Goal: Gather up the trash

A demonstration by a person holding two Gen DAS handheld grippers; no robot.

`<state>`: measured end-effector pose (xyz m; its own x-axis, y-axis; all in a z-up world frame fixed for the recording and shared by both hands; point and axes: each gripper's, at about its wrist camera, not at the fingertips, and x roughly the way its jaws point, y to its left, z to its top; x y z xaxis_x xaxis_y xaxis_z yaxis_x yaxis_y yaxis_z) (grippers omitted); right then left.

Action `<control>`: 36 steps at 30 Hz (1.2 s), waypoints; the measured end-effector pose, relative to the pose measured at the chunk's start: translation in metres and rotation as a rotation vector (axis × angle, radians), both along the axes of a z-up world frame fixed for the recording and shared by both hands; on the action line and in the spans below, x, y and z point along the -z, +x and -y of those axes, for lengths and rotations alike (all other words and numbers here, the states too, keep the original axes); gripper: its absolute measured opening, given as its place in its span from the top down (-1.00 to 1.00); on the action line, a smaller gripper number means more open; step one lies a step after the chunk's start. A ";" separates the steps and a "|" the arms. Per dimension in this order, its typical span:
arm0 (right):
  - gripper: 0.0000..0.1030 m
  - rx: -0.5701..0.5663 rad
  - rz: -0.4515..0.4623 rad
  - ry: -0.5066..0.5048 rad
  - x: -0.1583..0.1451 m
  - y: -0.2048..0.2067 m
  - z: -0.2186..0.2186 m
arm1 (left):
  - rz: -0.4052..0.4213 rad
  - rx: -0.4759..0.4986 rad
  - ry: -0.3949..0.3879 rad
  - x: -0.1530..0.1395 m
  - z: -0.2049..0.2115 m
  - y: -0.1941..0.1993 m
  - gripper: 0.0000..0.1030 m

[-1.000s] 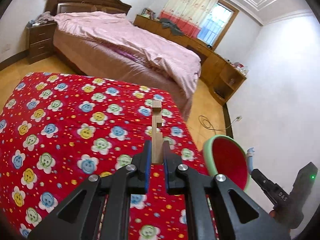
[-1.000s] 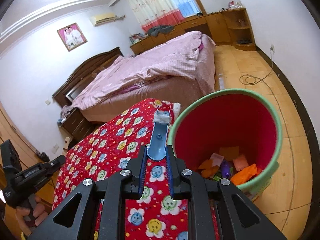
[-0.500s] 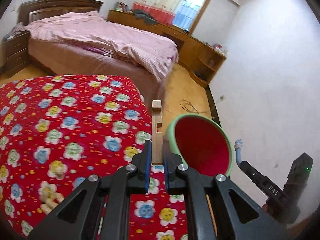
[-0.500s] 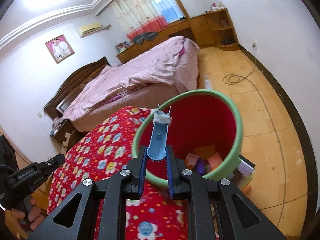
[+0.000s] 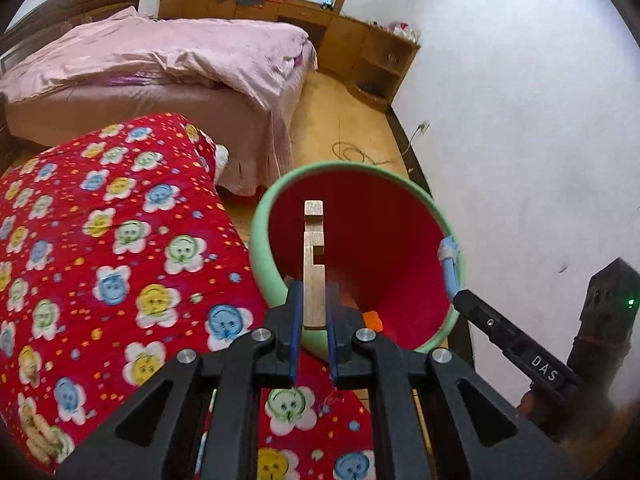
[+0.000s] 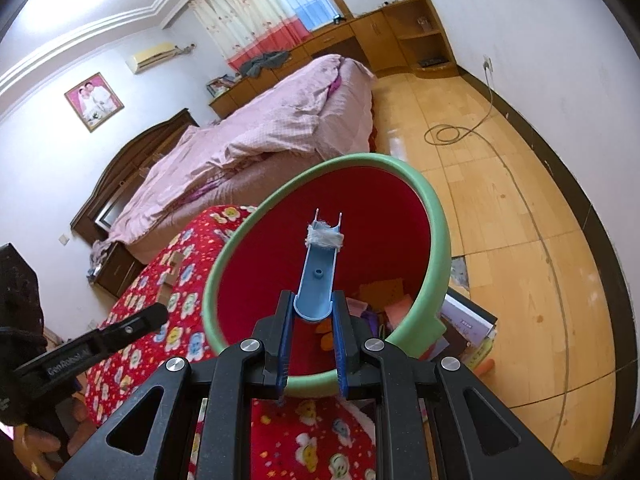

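Note:
A green-rimmed bin (image 5: 260, 236) (image 6: 436, 216) with a red inside stands on the floor beside the red flowered quilt (image 5: 100, 260). My left gripper (image 5: 312, 320) is shut on a notched wooden piece (image 5: 313, 264), which points out over the bin's mouth. My right gripper (image 6: 312, 320) is shut on a blue plastic piece (image 6: 318, 280) with grey fluff at its tip, also held over the bin's opening. In the left wrist view the blue piece (image 5: 449, 264) shows at the bin's right rim. Coloured scraps (image 6: 394, 300) lie at the bin's bottom.
The quilt (image 6: 160, 320) covers a raised surface left of the bin. A pink-covered bed (image 5: 160, 68) stands beyond it. A white wall (image 5: 520, 140) runs close on the bin's right. Books (image 6: 468, 328) and a coiled cable (image 6: 444, 134) lie on the wooden floor.
Both grippers have swung from above the quilt toward the bin. The wooden piece and the blue piece now hang over its mouth. Neither grip has altered.

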<state>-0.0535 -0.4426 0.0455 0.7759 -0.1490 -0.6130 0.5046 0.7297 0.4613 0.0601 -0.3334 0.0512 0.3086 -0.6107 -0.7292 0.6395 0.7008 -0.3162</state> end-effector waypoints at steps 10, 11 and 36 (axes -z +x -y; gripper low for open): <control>0.60 -0.014 -0.057 0.038 0.022 0.014 0.017 | -0.019 0.051 0.063 0.029 0.025 0.010 0.79; 0.60 -0.014 -0.058 0.038 0.022 0.013 0.018 | -0.024 0.053 0.058 0.029 0.025 0.010 0.73; -0.06 -0.162 -0.028 -0.058 -0.020 0.019 -0.064 | 0.043 -0.177 0.065 -0.012 -0.096 -0.002 0.13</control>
